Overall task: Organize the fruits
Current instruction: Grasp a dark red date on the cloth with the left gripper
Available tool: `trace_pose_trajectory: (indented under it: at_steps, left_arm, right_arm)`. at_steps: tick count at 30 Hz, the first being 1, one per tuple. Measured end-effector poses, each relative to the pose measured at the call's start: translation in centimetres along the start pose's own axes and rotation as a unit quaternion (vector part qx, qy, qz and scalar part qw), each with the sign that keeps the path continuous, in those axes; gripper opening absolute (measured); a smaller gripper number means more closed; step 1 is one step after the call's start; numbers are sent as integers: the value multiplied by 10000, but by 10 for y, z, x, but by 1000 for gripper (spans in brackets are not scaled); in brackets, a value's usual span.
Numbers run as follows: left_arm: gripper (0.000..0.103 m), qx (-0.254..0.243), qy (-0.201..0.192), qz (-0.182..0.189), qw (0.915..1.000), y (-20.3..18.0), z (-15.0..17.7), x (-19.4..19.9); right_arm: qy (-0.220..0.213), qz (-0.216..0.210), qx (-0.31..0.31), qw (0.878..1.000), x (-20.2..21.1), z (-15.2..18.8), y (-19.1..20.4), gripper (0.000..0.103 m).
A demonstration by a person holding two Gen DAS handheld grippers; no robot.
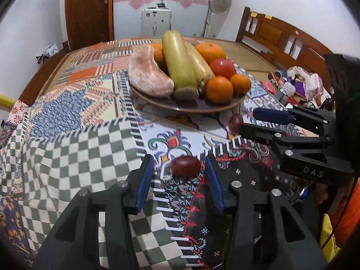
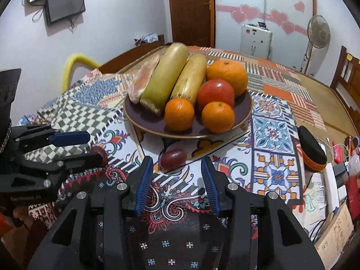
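Left gripper (image 1: 180, 164) spread round a date (image 1: 186, 166) – right gripper (image 2: 177, 168) spread too, w/ second date (image 2: 173, 157) ahead; both probably bound for plate (image 2: 144, 114).

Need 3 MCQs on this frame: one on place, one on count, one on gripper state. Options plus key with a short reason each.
1. Where does the small dark-red oval fruit nearest the left gripper lie?
A. on the patterned tablecloth, between the open fingers
B. on the plate
C. clamped in the fingers

2. How many orange citrus fruits show on the dark round plate in the right wrist view?
A. one
B. three
C. five

3. What state is the right gripper in?
A. shut on a fruit
B. open, holding nothing
C. shut, empty

Key:
1 A: it rests on the cloth with a gap to each blue pad.
2 B: one large orange at the back and two smaller ones in front.
3 B: its fingers stand wide apart, and the second dark-red fruit lies ahead of them on the cloth.
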State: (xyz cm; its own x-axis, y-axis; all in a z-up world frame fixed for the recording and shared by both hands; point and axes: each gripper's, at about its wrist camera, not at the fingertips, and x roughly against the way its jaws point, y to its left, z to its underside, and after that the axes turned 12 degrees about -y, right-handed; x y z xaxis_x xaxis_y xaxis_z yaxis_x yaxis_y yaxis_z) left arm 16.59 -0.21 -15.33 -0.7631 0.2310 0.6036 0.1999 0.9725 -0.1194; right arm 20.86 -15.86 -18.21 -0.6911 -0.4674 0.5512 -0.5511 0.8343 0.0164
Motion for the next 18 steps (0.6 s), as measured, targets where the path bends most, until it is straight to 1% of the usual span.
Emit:
trace_pose_trajectory:
  at_steps: [2,7,9,11,13,15,17,18]
  left_arm:
    - [47,9,25,-3,10000,0,2,-3]
    - [47,-78,-66,-6,9999,-3,2,-4]
    - [46,-109,-98,-23,9999,-5,3,-4]
    - [42,-172,-139,-61,9997,-6,3,-5]
    - [41,-222,-180,-74,9996,-9,4,-6]
    - [36,-249,-210,-93,9994,-9,5,-6]
    - [29,-251,-230,-72,9994,-9,6,-7]
    - [28,-240,-234,-63,9994,-9,6,-6]
  right_arm:
    - [47,-23,11,10000,-4,-1,0,41]
    - [86,-62,33,9999,-11,-1,2,40]
    - [63,-62,34,10000,-14,1,3,35]
    - [35,-63,8,10000,-14,0,3,33]
    - [13,-49,6,10000,-14,-1,3,29]
    - [-1,-29,24,10000,-15,-2,3,24]
    - [-8,-36,35,10000,-14,-2,3,23]
    - [-10,-36,40,10000,-14,-1,3,23]
